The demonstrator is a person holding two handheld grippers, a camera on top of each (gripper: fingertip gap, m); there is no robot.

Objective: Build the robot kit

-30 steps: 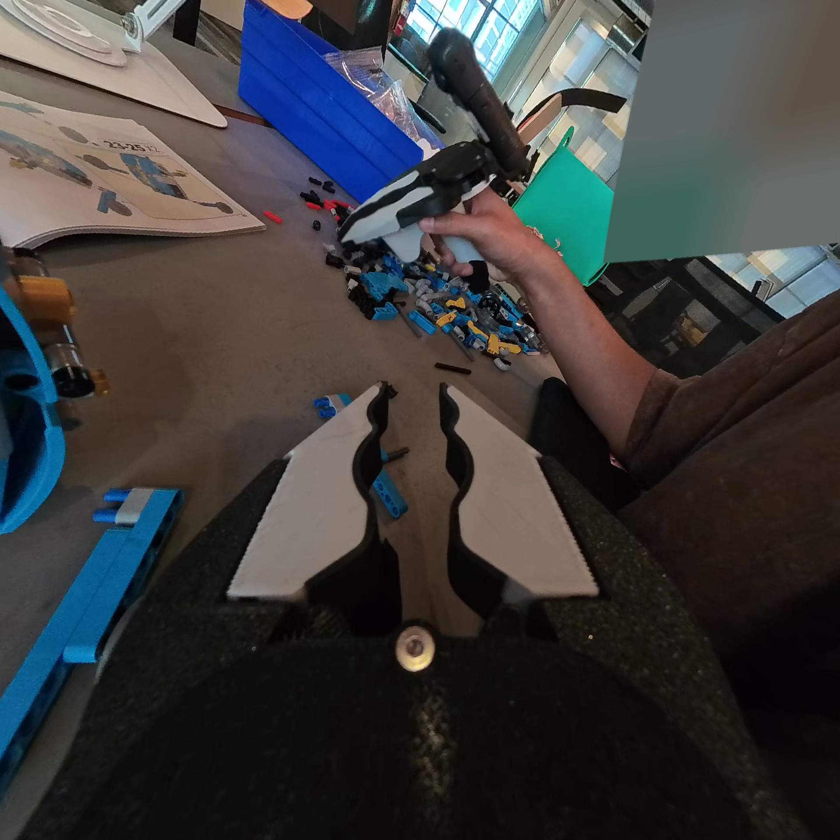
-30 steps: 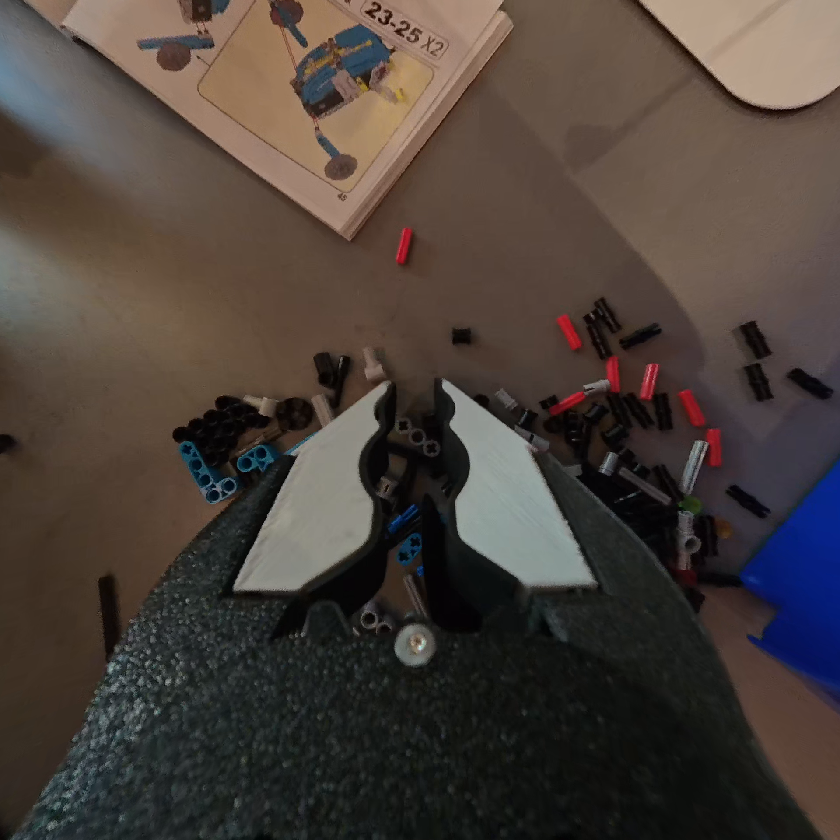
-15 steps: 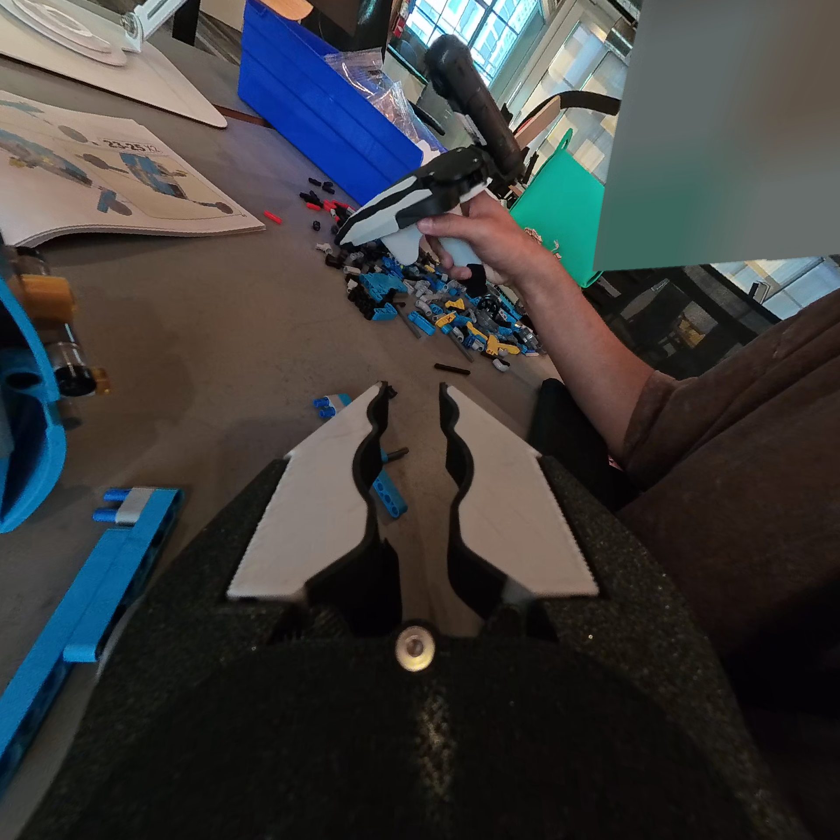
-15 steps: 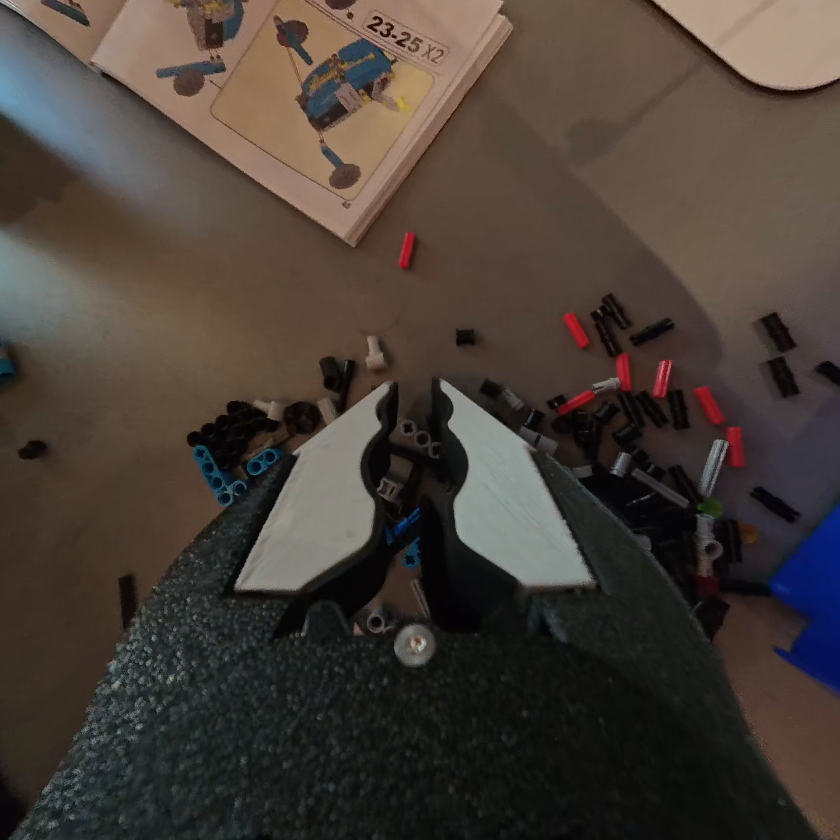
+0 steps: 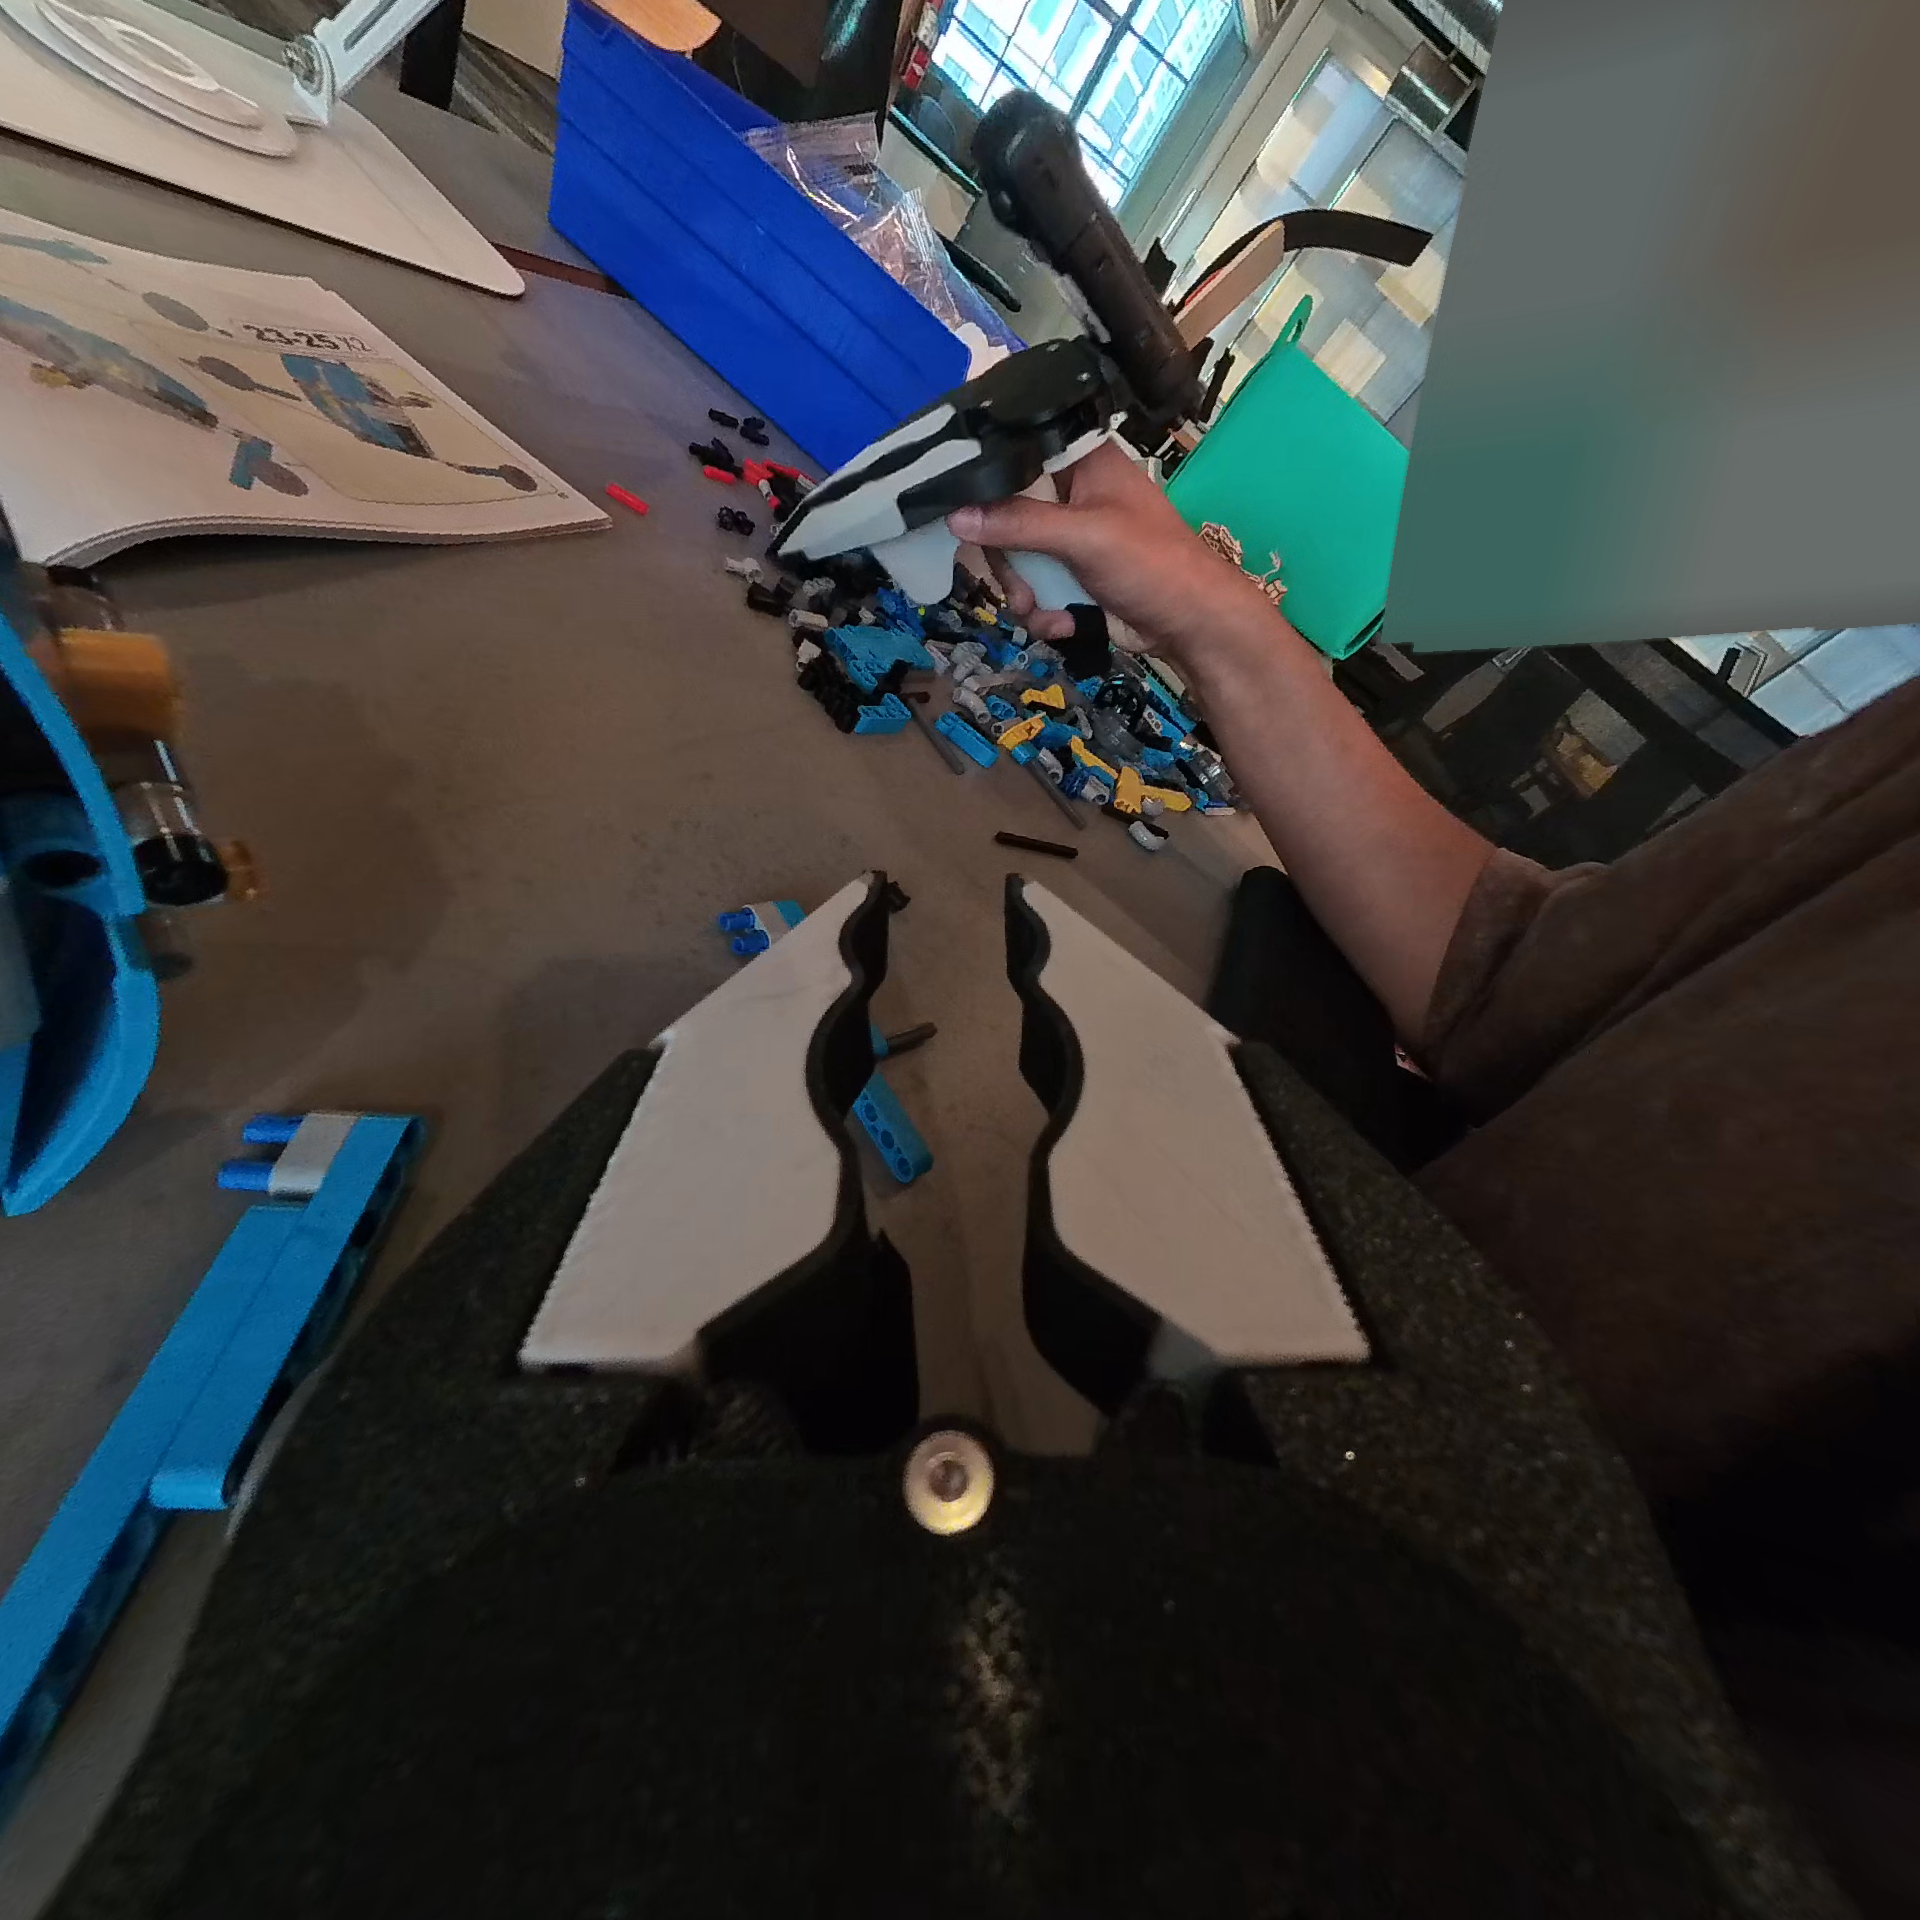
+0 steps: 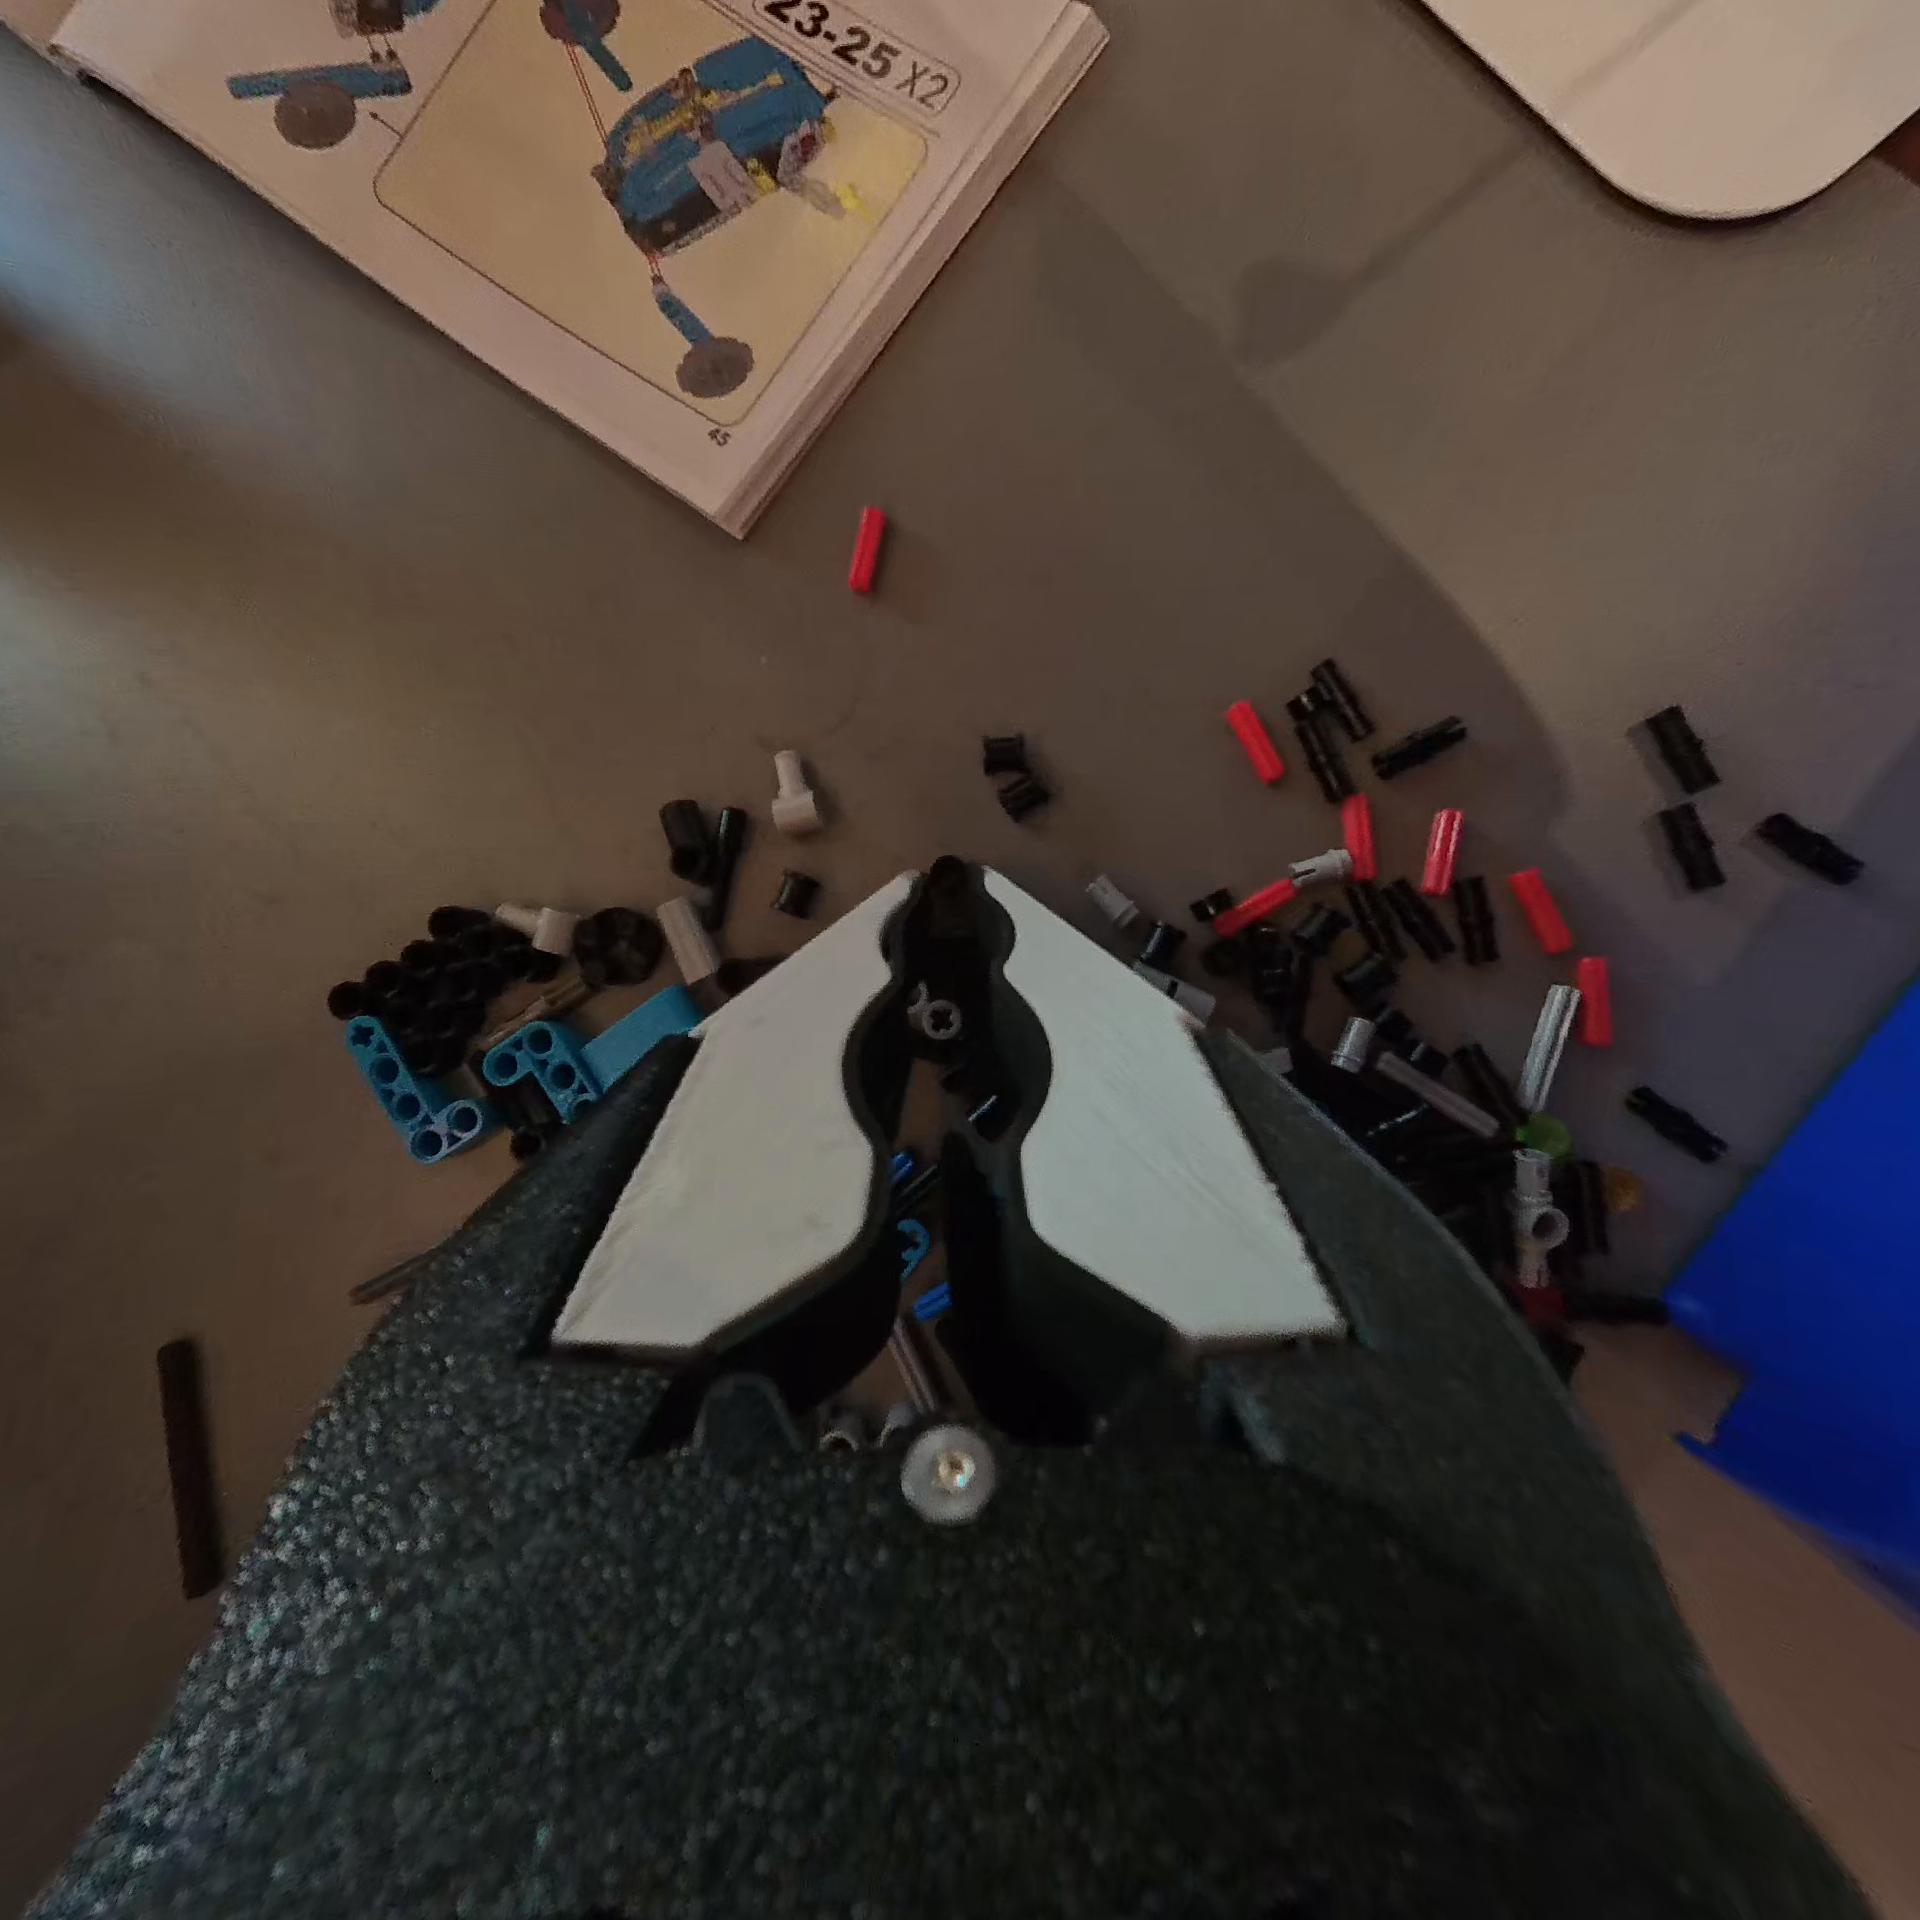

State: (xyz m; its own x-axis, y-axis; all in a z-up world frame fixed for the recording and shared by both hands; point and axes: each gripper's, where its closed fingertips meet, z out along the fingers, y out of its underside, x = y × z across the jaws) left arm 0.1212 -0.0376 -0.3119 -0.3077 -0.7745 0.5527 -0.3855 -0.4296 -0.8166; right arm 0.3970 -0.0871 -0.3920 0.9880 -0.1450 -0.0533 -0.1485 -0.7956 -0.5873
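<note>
My right gripper (image 6: 948, 883) is low over a pile of small black, grey and red building pins (image 6: 1382, 935) on the grey table. Its jaws are shut, with a small black pin (image 6: 948, 871) pinched at the tips. It also shows in the left wrist view (image 5: 795, 540), held by a hand (image 5: 1101, 540) over the heap of blue, yellow and black parts (image 5: 997, 707). My left gripper (image 5: 945, 896) is open and empty, just above the table. A short blue beam (image 5: 894, 1130) and a dark pin (image 5: 912, 1036) lie under its jaws.
An open instruction booklet (image 6: 623, 208) (image 5: 239, 416) lies beyond the pins. A blue bin (image 5: 727, 239) (image 6: 1829, 1278) stands at the right. A long blue beam assembly (image 5: 229, 1340) and a blue model part (image 5: 62, 935) lie at left. A white board (image 6: 1683, 94) lies far off. The left gripper's tips are roughly 30 centimeters from the right gripper's.
My right gripper has closed its jaws, now pinching a black pin at the tips, and shifted slightly over the pile. My left gripper has stayed still and open.
</note>
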